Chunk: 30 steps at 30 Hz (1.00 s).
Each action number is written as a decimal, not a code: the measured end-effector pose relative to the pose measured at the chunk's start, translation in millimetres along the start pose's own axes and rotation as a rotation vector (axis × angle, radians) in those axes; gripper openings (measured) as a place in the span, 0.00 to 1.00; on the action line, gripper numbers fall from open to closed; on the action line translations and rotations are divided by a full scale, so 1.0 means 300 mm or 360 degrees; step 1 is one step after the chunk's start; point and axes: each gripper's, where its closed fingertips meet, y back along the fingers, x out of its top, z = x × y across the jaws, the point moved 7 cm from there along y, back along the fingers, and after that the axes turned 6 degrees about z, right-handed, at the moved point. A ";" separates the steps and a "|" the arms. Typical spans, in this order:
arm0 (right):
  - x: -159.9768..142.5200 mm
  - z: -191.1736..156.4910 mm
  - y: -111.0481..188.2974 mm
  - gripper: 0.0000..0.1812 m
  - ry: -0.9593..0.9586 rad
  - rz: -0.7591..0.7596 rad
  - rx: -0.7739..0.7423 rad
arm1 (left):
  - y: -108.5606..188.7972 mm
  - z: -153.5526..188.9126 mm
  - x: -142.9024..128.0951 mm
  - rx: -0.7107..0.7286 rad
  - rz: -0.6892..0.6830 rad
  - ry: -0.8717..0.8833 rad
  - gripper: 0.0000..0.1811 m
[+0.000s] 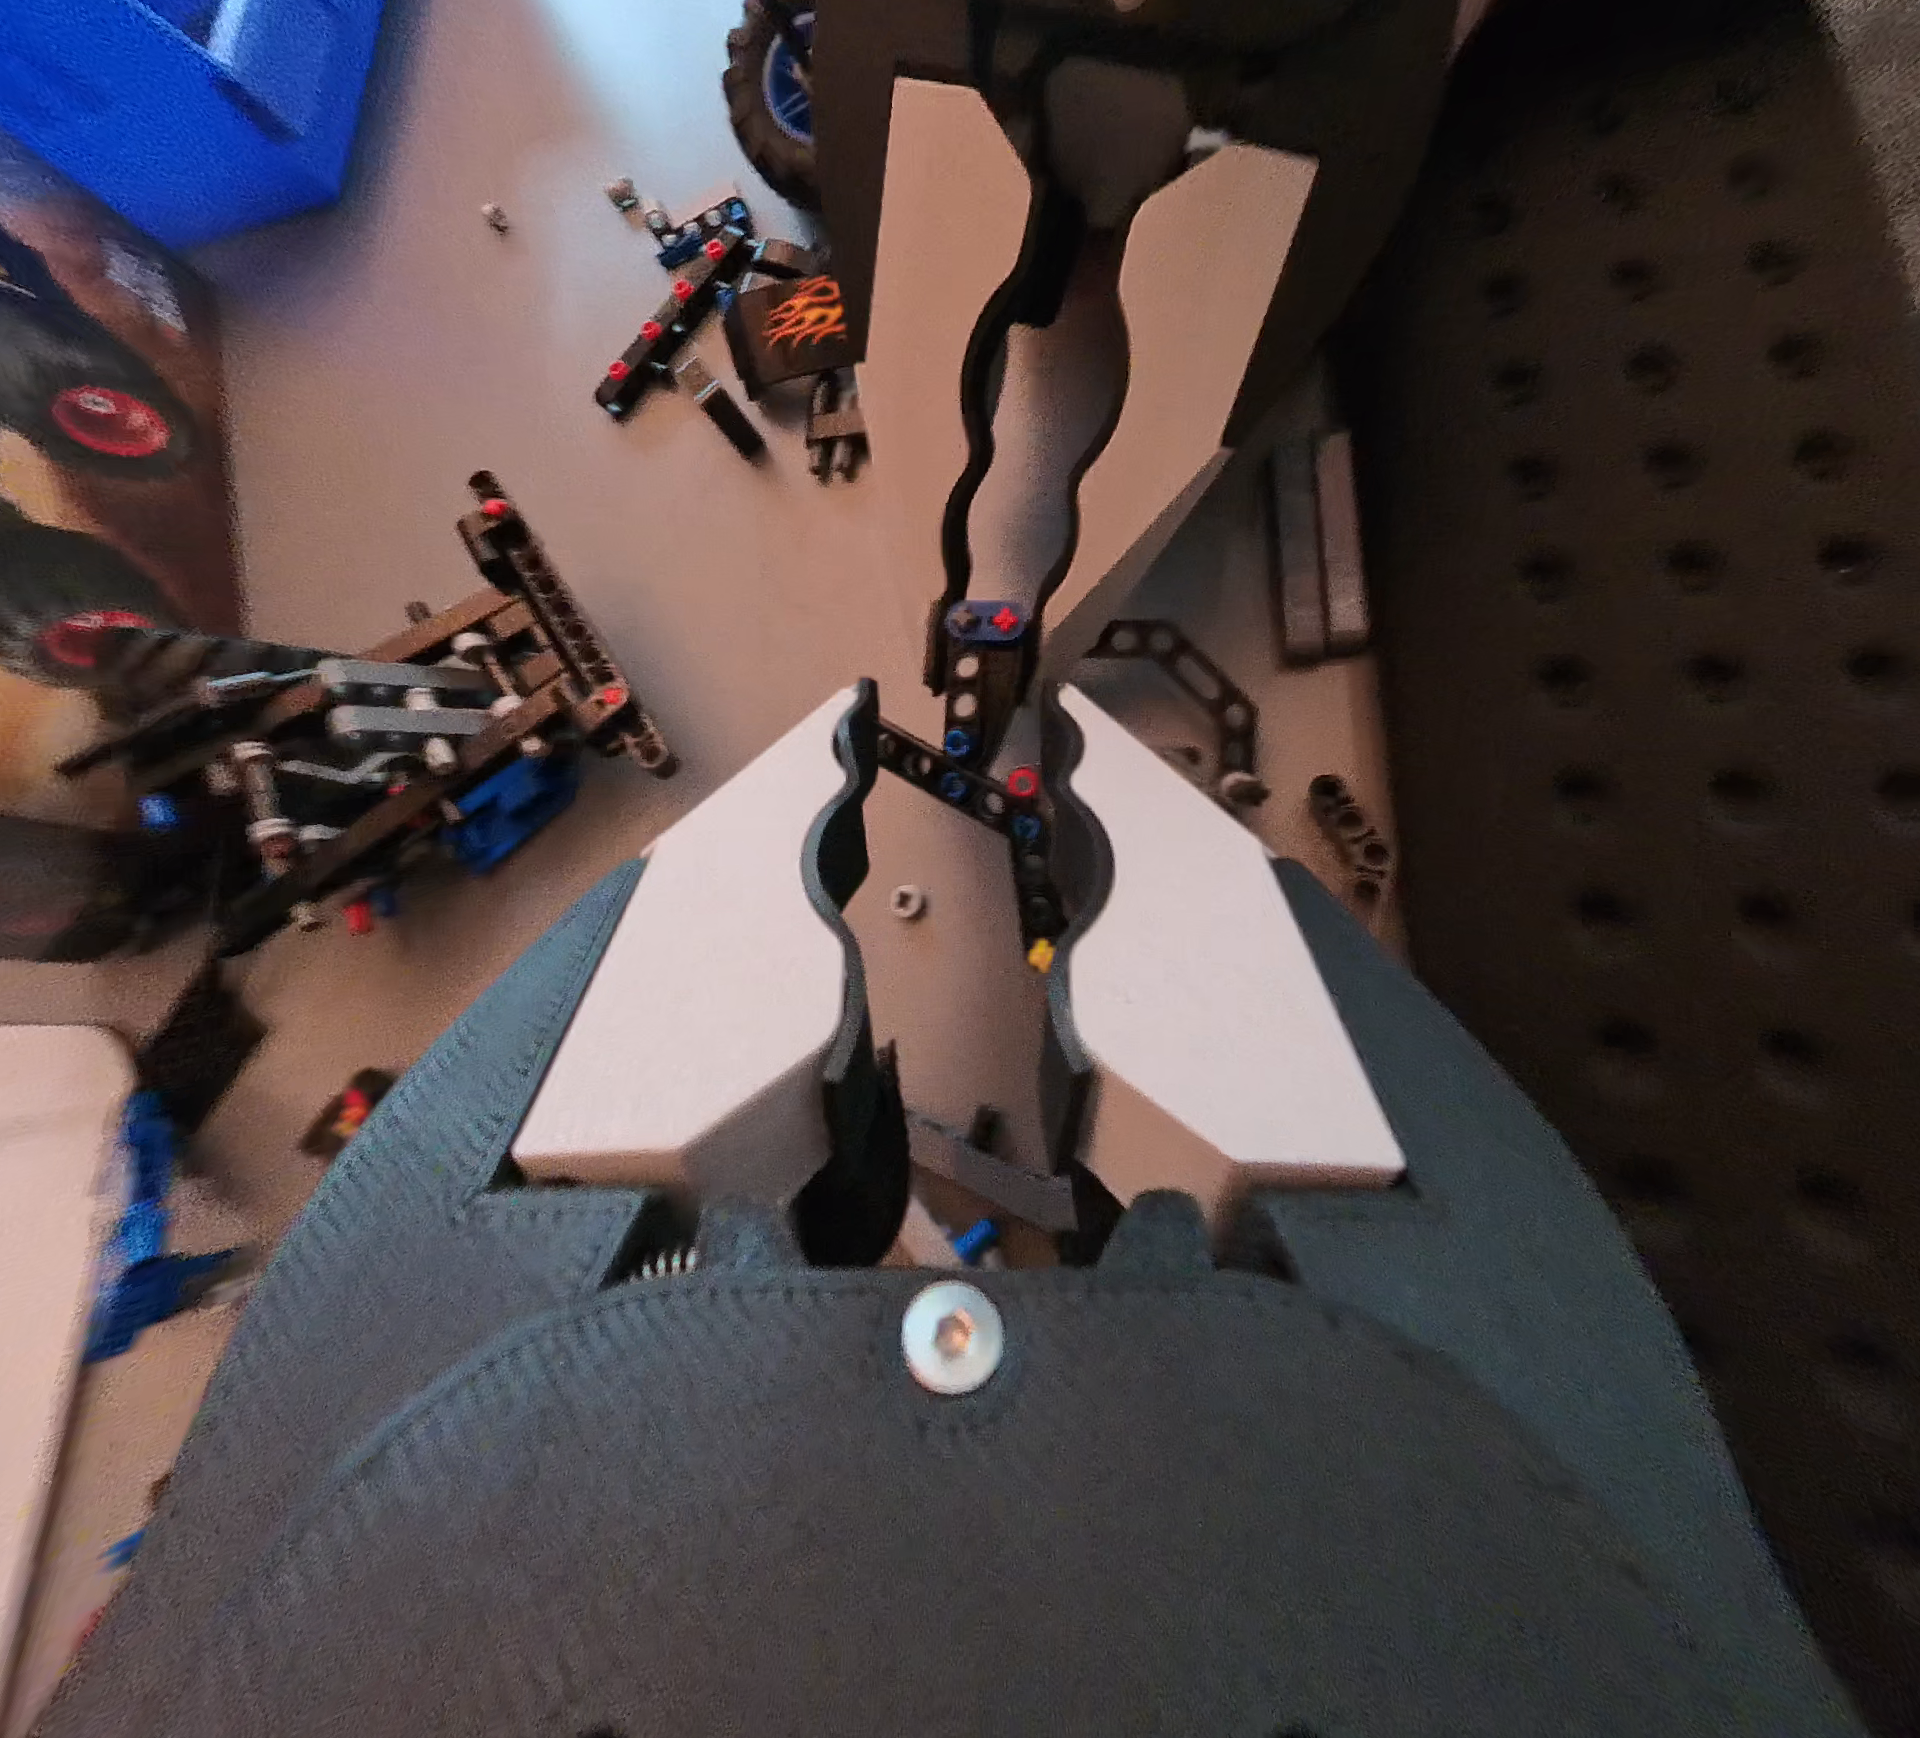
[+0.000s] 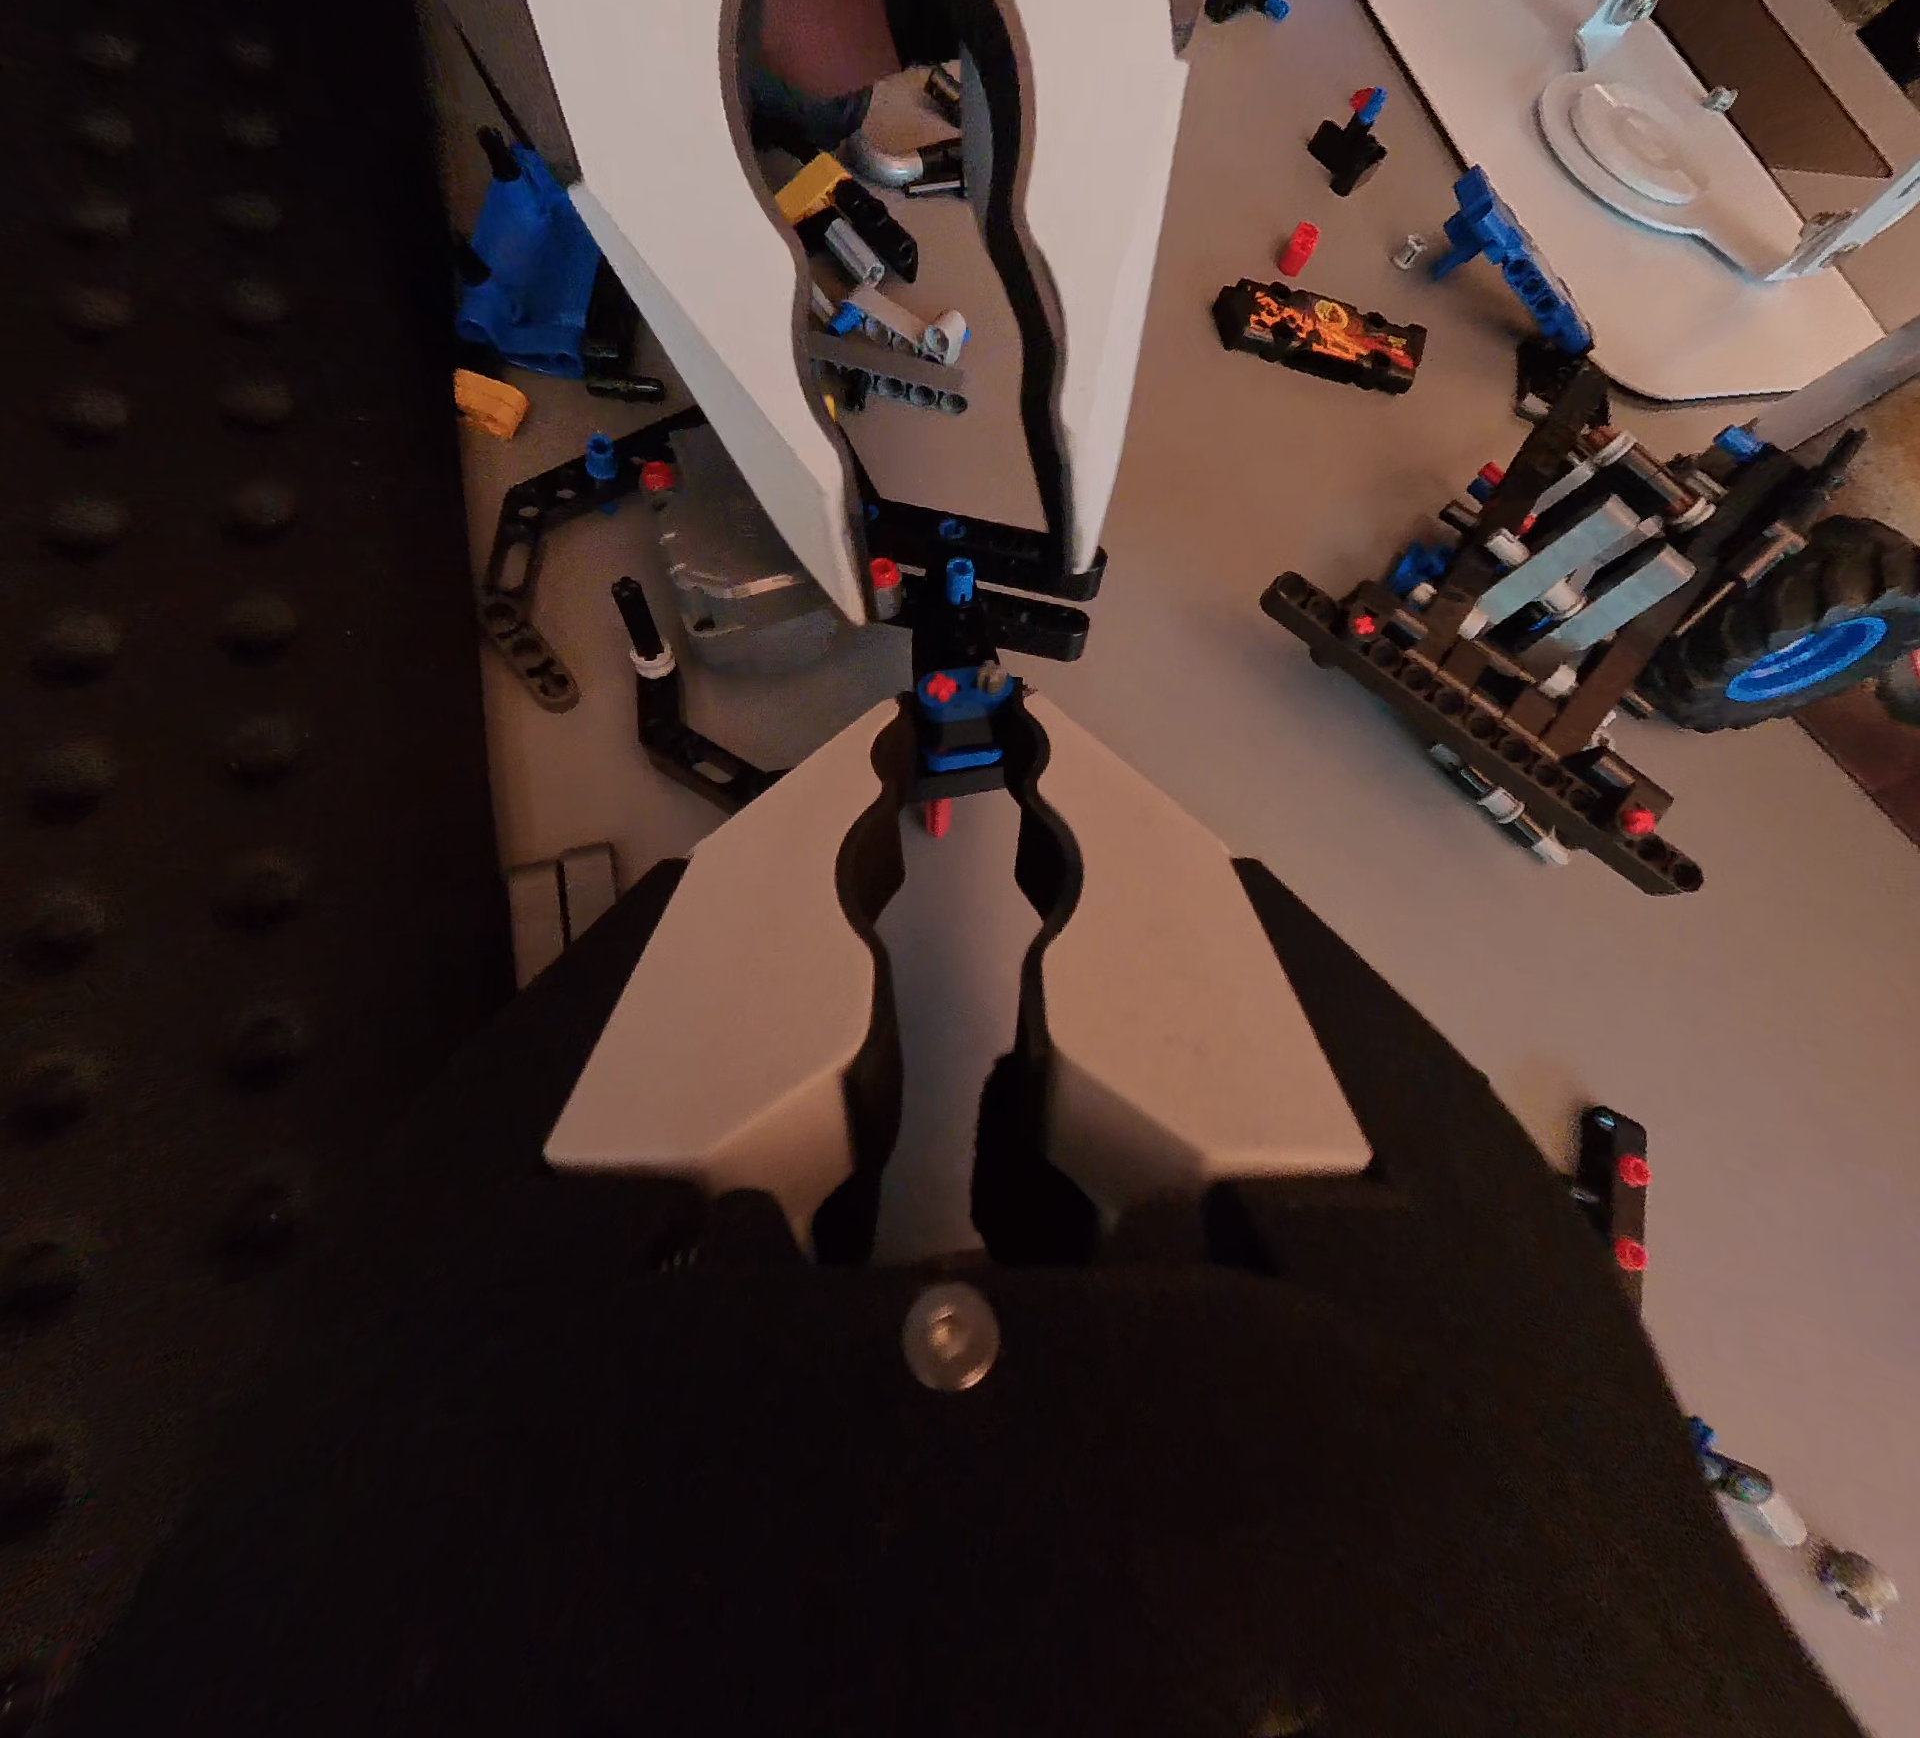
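1. Between the two facing grippers, above the bench [image 1: 644, 545], sits a small black beam assembly [image 1: 971, 779] with blue and red pins.
2. Left gripper [image 1: 961, 701]: jaws narrowed on the assembly's crosswise black beam, which spans the gap at the fingertips.
3. Right gripper [image 2: 961, 712]: jaws narrowed on the assembly's blue-capped end block [image 2: 961, 717], from which a red pin projects between the fingers.
4. Partly built vehicle chassis [image 2: 1538, 639], black and grey with a blue-hubbed tyre, rests on the bench well apart from the grippers.
5. Loose parts: a black flame-printed block [image 2: 1320, 332], angled black beams [image 2: 530, 576], a blue piece [image 2: 525, 275] and a red pin [image 2: 1297, 249] lie scattered.
6. Blue bin [image 1: 197, 15] stands at the bench's far corner; a white stand base [image 2: 1621, 161] occupies the opposite side.
7. Dark perforated mat [image 1: 1662, 649] borders the bench.
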 end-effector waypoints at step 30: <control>0.080 -0.023 0.012 0.06 0.0492 -0.0094 -0.0410 | -0.016 -0.027 -0.047 -0.0055 0.0214 0.0154 0.08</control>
